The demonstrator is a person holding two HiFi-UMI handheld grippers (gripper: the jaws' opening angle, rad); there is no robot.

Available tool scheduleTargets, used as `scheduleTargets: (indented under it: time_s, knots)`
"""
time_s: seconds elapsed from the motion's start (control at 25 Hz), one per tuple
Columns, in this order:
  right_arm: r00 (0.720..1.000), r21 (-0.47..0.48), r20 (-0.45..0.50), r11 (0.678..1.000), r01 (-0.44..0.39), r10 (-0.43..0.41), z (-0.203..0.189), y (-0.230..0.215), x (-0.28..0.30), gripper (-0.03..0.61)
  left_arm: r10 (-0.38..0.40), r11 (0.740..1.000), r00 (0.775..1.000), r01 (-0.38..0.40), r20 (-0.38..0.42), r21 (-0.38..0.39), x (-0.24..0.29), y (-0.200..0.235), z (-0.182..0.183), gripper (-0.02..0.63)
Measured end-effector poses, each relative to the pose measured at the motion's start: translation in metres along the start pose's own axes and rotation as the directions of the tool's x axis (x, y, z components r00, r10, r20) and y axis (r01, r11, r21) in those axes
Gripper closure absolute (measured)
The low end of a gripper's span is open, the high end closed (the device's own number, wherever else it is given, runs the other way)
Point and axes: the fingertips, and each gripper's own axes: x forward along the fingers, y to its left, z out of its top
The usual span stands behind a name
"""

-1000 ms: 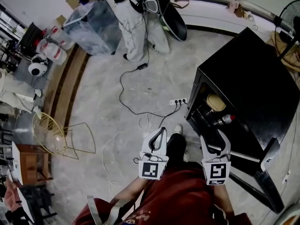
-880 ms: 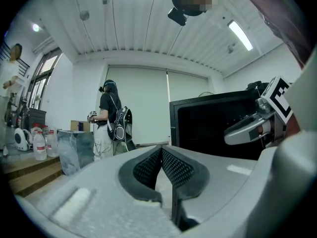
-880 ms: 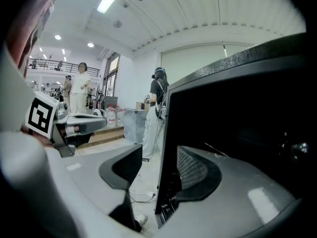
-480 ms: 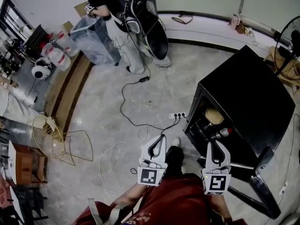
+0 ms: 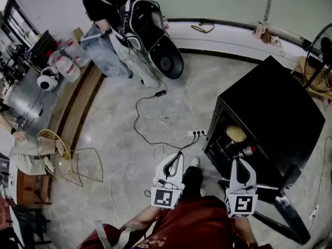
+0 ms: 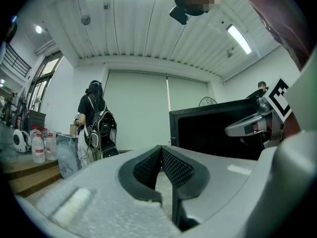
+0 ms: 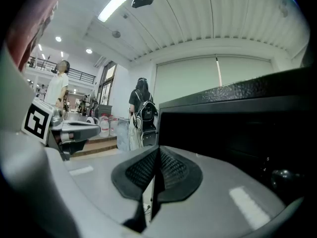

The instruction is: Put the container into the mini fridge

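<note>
The black mini fridge [image 5: 270, 113] stands at the right with its door [image 5: 290, 188] swung open toward me. Inside it a tan container [image 5: 236, 133] sits on the upper shelf, and a red-capped bottle [image 5: 248, 151] lies below it. My right gripper [image 5: 239, 163] is just in front of the fridge opening, shut with nothing between its pads [image 7: 171, 168]. My left gripper [image 5: 178, 155] hangs over the floor left of the fridge, also shut and empty. The fridge [image 6: 218, 128] fills the right of the left gripper view, and in the right gripper view the fridge [image 7: 237, 128] looms close.
A power strip [image 5: 197, 133] with trailing cables lies on the marble floor by the fridge corner. A yellow wire chair [image 5: 67, 160] stands at the left. A person with a backpack [image 5: 150, 35] stands at the back beside a plastic bin [image 5: 104, 45]. A fan [image 5: 324, 45] is at the far right.
My right gripper's jaws have gone from wide apart to shut, with nothing in them. Both grippers sit a little lower in the head view, and the view has shifted.
</note>
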Motion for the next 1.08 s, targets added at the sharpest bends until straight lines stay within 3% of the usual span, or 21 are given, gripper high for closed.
scheduleTargets:
  time_s: [0.28, 0.52, 0.68, 1.08]
  knots:
    - [0.999, 0.012, -0.004, 0.999, -0.035, 0.035, 0.006, -0.014, 0.007, 0.58, 0.0, 1.0, 1.0, 0.0, 0.004, -0.003, 0.018, -0.011, 0.01, 0.609]
    - [1.0, 0.014, -0.008, 1.0, -0.015, 0.015, 0.005, 0.001, 0.002, 0.58, -0.013, 1.0, 1.0, 0.013, 0.024, 0.003, 0.006, -0.002, 0.011, 0.609]
    - [1.0, -0.034, -0.009, 0.999, -0.018, 0.018, 0.007, 0.003, 0.001, 0.58, -0.018, 1.0, 1.0, 0.018, 0.022, 0.001, 0.004, -0.001, 0.014, 0.609]
    - [1.0, -0.028, 0.002, 1.0, -0.004, 0.004, 0.007, -0.022, 0.01, 0.58, -0.007, 1.0, 1.0, 0.007, 0.016, -0.003, 0.021, -0.011, 0.017, 0.609]
